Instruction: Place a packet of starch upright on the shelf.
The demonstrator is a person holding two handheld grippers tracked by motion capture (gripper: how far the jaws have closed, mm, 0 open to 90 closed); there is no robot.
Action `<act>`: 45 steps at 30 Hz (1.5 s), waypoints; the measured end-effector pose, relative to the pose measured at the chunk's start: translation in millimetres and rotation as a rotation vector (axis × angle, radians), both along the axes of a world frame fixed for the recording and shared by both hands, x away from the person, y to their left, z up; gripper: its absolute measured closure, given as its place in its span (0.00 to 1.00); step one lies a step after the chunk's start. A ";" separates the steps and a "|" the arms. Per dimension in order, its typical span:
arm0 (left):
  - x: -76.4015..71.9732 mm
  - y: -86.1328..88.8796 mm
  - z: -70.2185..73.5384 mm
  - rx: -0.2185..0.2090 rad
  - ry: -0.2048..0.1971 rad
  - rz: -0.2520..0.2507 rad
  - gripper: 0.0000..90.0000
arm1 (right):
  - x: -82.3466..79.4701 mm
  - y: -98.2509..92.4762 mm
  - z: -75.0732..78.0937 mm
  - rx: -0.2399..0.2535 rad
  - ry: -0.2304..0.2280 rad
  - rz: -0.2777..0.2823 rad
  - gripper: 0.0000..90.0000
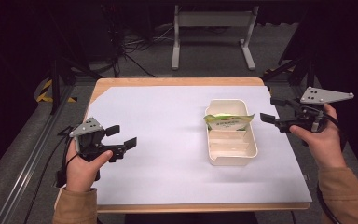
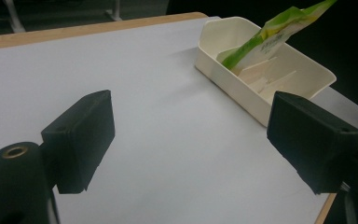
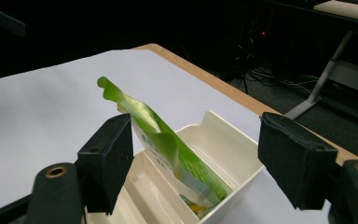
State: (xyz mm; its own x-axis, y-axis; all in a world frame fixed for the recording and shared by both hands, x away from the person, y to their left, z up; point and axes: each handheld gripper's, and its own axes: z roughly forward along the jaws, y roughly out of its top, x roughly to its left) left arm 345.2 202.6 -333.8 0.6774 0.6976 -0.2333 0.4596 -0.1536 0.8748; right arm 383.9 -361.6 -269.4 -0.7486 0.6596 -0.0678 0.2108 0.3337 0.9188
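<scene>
Pouch (image 1: 228, 121) tilted, leaning in tray (image 1: 233, 160)

Tray (image 1: 231, 160): smooth cream plastic. Pouch (image 1: 228, 121): glossy green film. Table (image 1: 177, 81): wood edge, matt white sheet (image 1: 158, 140) on top.

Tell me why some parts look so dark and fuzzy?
High view: the room around the lit white table is nearly black. Left gripper view: the near black fingers look soft. Right gripper view: the green packet looks clear, but the background is dim.
</scene>
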 end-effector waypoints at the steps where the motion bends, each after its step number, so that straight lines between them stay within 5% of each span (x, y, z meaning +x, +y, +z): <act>1: 0.0 0.0 0.0 0.000 0.000 0.000 0.17 | -0.7 -2.2 -0.6 0.003 0.002 -0.004 0.29; 17: 3.3 1.1 -5.9 0.019 0.016 -0.039 0.11 | -12.0 -21.5 -29.8 -0.001 0.040 -0.048 0.25; 27: 7.5 0.2 -16.1 0.029 0.036 -0.040 0.09 | -14.0 -26.8 -76.4 0.037 0.100 -0.040 0.24; 30: 8.6 -1.5 -19.9 0.068 0.017 -0.034 0.09 | -14.8 -31.6 -90.9 0.064 0.117 -0.044 0.24; 45: 16.8 -0.2 -38.9 0.029 0.069 -0.033 0.08 | -17.2 -38.0 -137.3 0.090 0.161 -0.054 0.24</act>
State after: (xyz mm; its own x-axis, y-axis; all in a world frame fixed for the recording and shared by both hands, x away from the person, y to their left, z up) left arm 362.0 202.3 -372.7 0.6828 0.6827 -0.2601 0.5131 -0.1947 0.8360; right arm 366.7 -399.6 -406.7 -0.7082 0.6972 0.1114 0.3731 0.2356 0.8974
